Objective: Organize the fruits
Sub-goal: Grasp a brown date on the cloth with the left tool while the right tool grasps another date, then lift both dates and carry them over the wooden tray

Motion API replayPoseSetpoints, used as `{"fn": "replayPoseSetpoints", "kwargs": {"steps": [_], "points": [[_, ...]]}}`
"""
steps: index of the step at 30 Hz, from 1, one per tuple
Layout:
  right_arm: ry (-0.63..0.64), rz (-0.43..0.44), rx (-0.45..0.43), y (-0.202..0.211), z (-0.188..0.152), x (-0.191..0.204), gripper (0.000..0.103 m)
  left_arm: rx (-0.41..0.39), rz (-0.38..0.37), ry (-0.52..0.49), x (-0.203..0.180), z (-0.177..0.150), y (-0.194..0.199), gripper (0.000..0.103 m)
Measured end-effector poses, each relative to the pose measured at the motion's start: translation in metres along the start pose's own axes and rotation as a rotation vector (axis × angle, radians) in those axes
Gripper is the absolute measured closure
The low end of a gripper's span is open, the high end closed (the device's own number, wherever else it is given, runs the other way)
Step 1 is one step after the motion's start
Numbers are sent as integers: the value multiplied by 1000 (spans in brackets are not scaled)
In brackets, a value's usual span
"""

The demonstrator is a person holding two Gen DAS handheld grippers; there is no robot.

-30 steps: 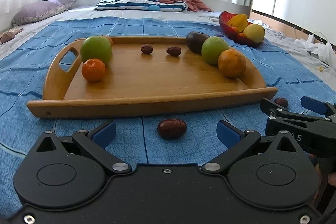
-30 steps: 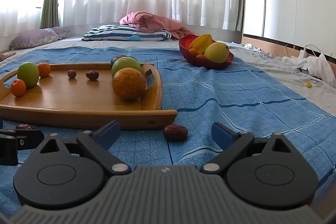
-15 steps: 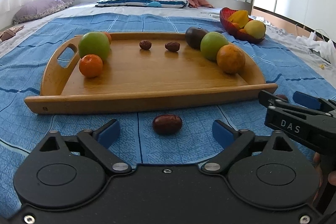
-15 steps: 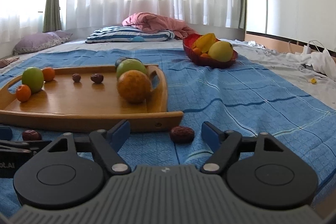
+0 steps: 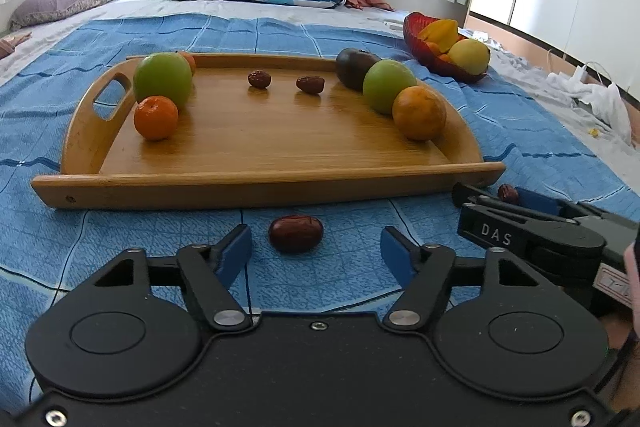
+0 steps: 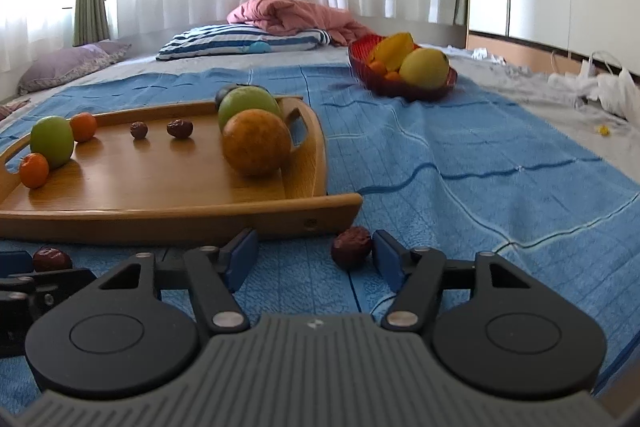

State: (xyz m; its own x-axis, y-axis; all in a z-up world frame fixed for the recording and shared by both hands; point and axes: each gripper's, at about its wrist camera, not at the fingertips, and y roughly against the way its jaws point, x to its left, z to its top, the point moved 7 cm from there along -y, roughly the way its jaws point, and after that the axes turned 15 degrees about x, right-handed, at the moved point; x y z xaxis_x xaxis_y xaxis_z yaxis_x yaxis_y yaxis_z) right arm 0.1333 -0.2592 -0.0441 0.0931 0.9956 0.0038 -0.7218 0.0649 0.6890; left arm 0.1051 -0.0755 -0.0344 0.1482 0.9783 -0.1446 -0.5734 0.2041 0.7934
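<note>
Left wrist view: the left gripper (image 5: 316,249) hovers low over a blue bedspread (image 5: 520,131), jaws spread wide on either side of a dark red jujube (image 5: 295,233) that lies just in front of a wooden tray (image 5: 260,183); neither finger touches it. The tray carries two green apples, oranges, a dark fruit and two small jujubes. A red fruit bowl (image 5: 436,67) stands beyond the tray's right end.

Right wrist view: the right gripper (image 6: 314,255) also has its jaws apart, with a second jujube (image 6: 351,242) between them, just beside the right fingertip (image 6: 386,253), near the tray's corner (image 6: 340,207). Whether fingertip and fruit touch cannot be told.
</note>
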Motion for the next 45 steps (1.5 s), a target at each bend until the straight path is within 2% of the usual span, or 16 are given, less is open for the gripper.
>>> {"fn": "replayPoseSetpoints", "kwargs": {"steps": [5,9,16,21,24,29,37,45], "points": [[1,1,1,-3,-2,0,29,-5,2,19,1,-1,2,48],[4,5,-7,-3,-4,0,30,-4,4,36,3,0,2,52],[-4,32,-16,-3,-5,-2,38,-4,18,38,1,0,3,63],[-16,51,-20,-2,-5,-4,40,-1,26,26,-2,1,1,72],[-24,46,-25,0,-6,-5,48,-3,33,25,-2,0,1,74],[-29,23,-37,5,-6,-8,80,-3,45,15,-4,0,1,75],[6,85,-28,11,-7,3,81,-4,54,14,-4,1,2,75],[111,166,-27,18,-13,33,81,-8,68,21,2,1,6,75]]}}
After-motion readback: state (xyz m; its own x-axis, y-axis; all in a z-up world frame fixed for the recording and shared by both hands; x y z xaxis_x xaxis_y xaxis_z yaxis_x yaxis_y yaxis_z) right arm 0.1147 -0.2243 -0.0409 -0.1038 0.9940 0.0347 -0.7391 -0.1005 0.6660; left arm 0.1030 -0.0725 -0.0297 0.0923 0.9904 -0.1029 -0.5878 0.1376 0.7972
